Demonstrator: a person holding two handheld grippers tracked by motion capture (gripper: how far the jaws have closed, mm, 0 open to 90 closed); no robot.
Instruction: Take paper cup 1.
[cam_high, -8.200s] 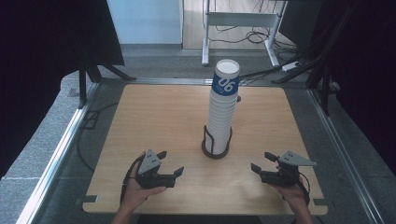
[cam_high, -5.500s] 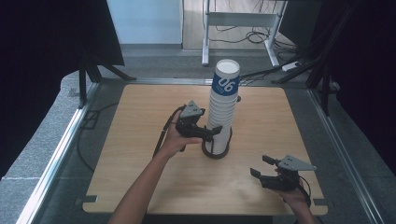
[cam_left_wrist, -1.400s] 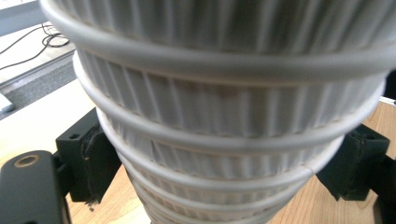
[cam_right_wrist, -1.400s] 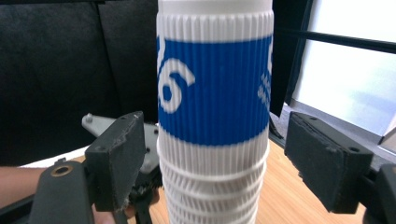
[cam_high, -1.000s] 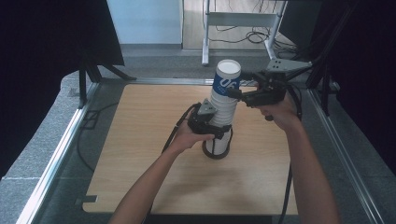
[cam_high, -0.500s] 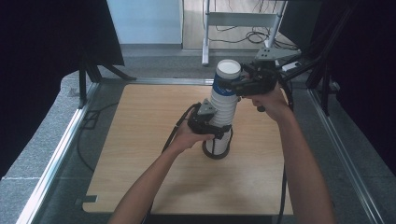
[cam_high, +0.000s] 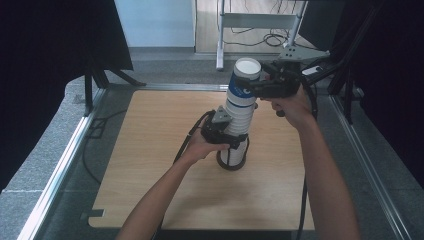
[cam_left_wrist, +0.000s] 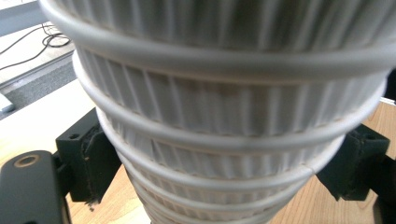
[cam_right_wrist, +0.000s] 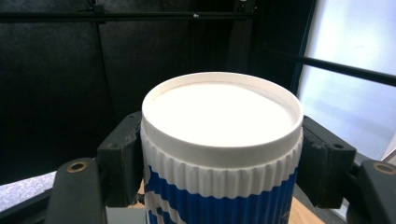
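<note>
1. Since the frame a second ago, the right gripper (cam_high: 256, 88) has risen a little at the head of the tall stack of ribbed white paper cups (cam_high: 237, 125), and the top blue-and-white ribbed paper cup (cam_high: 243, 85) now sits higher and leans slightly away from the cups beneath.
2. That lift suggests the top cup is being separated from the nested pile, though its lower part still looks sleeved over the next cup.
3. Right gripper state: its black jaws press on both sides of the top cup just under the upturned white base (cam_right_wrist: 219, 114), clamped on it.
4. Left gripper (cam_high: 231, 137) has not shifted; its jaws hug the ribbed stack low down, pads (cam_left_wrist: 91, 163) touching the cup walls on either side, holding the pile steady.
5. Underneath, the stack stands in a round black wire holder (cam_high: 231, 159) near the middle of the light wooden tabletop (cam_high: 150, 150).
6. My judgement: a further straight upward pull should free the cup.
</note>
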